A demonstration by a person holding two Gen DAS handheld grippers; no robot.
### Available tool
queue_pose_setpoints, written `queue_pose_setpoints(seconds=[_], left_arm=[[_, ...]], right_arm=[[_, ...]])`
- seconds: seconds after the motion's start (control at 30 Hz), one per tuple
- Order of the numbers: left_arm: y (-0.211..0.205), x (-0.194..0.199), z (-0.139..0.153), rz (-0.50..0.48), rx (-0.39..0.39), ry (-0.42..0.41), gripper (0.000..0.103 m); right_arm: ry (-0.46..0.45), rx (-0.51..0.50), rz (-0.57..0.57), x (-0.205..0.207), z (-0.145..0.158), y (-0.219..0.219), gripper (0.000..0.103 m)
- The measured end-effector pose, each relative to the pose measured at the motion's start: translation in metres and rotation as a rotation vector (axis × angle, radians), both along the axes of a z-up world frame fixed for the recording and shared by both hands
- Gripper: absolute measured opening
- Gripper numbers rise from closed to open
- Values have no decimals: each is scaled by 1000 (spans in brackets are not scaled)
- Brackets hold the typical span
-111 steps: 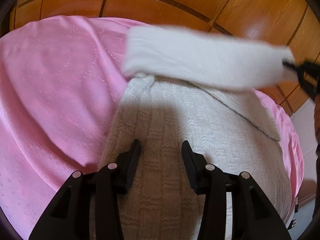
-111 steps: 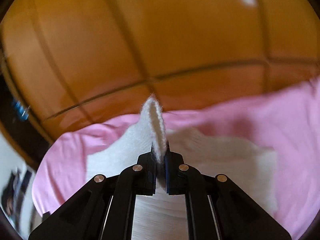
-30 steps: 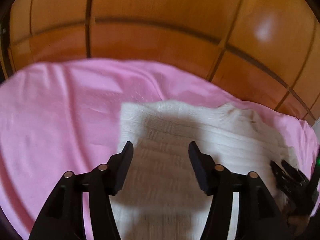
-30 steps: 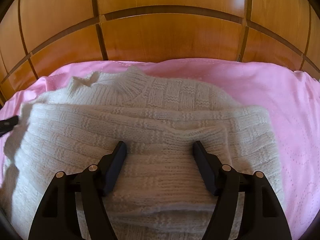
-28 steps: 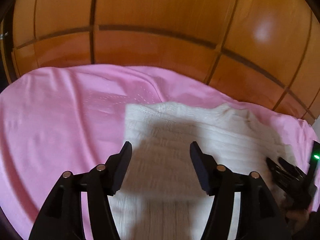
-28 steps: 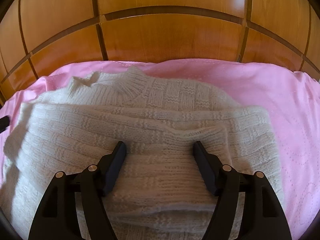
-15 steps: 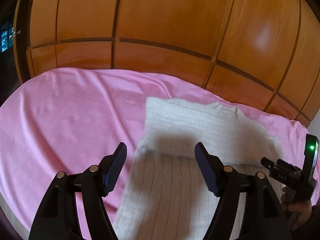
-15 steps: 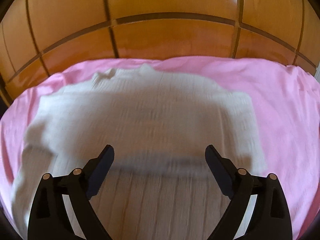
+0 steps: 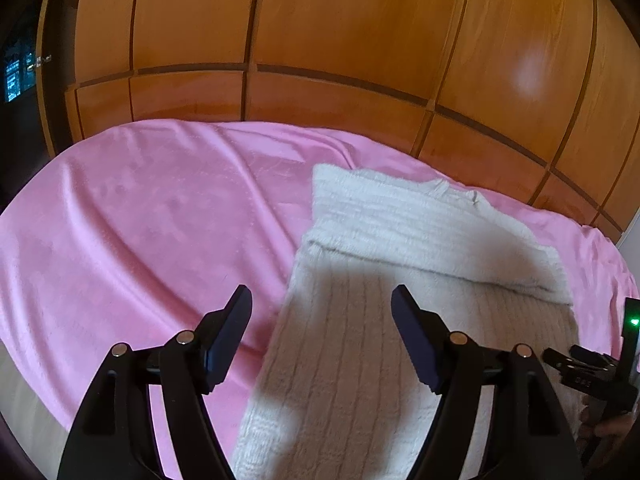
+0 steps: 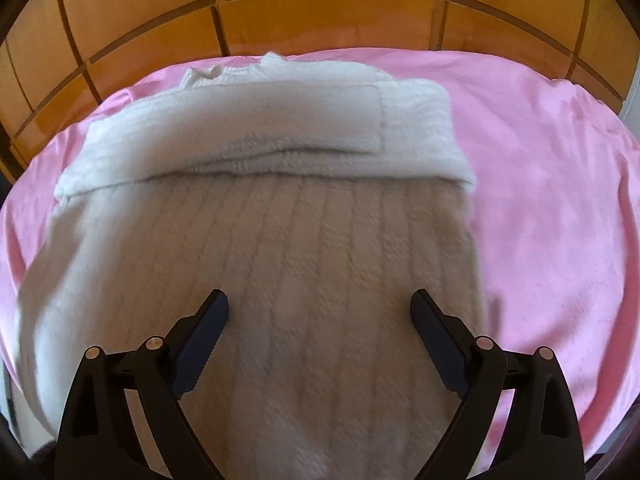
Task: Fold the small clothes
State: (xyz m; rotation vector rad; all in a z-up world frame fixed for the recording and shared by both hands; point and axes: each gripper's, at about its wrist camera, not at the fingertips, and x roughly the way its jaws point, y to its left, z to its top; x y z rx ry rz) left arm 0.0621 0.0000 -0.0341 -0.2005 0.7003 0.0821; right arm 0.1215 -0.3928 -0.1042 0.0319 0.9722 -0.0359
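Left wrist view: the left gripper [image 9: 322, 308] hangs above the near left edge of a cream cable-knit sweater [image 9: 420, 280]. Its two black fingers [image 9: 230, 334] stand well apart with nothing clamped between them; the knit and a strip of pink bedsheet [image 9: 152, 232] show through the gap. The sweater lies flat on the sheet, right of centre in this view, with both sleeves folded across the chest into a thick white band [image 9: 400, 224] running side to side. The collar end lies toward the glossy orange-brown wooden panelled wall [image 9: 340, 40] beyond the bed. At the lower right edge the right gripper's black body with a lit green lamp [image 9: 634, 322] comes into view, a hand [image 9: 604, 428] wrapped on its handle.

Right wrist view: the right gripper [image 10: 320, 312] points down over the ribbed lower body of the sweater [image 10: 300, 260]. Its jaws are spread wide, the pads holding nothing, and the fabric lies undisturbed beneath. The folded sleeve band [image 10: 280, 132] crosses the garment above the fingers, its free cuff edge ending right of centre. Pink sheet [image 10: 540, 160] surrounds the sweater on both sides. This view is somewhat blurred.
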Motion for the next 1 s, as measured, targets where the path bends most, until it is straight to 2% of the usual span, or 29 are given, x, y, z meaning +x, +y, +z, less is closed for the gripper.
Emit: queue_pose_setpoints(seconds=[0.13,0.2,0.37,0.5,0.6,0.73,0.83,0.9,0.93,0.97,1.0], left_arm=[[5,-7,-12,-5,5,25,73],[10,-10,-20,-8,8,43,73],[27,-26,-42,-11,13,96,73],[43,-43,-56,-7,-27,138,73],[48,-56,-63,-25,-43,162,73],[47,-73,-69,-91,-58,186,69],[43,-83,-71,-159,-81,201,61],[39,-88,-74,-214,-100,218,45],[36,-91,-76,-240,-105,227,41],[34,-92,-78,-261,-106,237,21],[32,-92,-78,-283,-111,251,6]], right_arm=[[9,-22,-23,-17,1,-13,91],[22,-25,-73,-28,1,-28,91],[26,106,-132,-62,3,-68,91],[37,231,-99,-87,-2,-78,91],[47,254,-48,-104,-3,-70,90],[100,292,27,-123,-5,-55,72],[146,325,94,-138,-9,-45,62],[183,337,125,-141,-13,-40,46],[199,332,141,-142,-15,-38,34],[210,325,155,-144,-16,-35,26],[212,328,167,-144,-14,-32,10]])
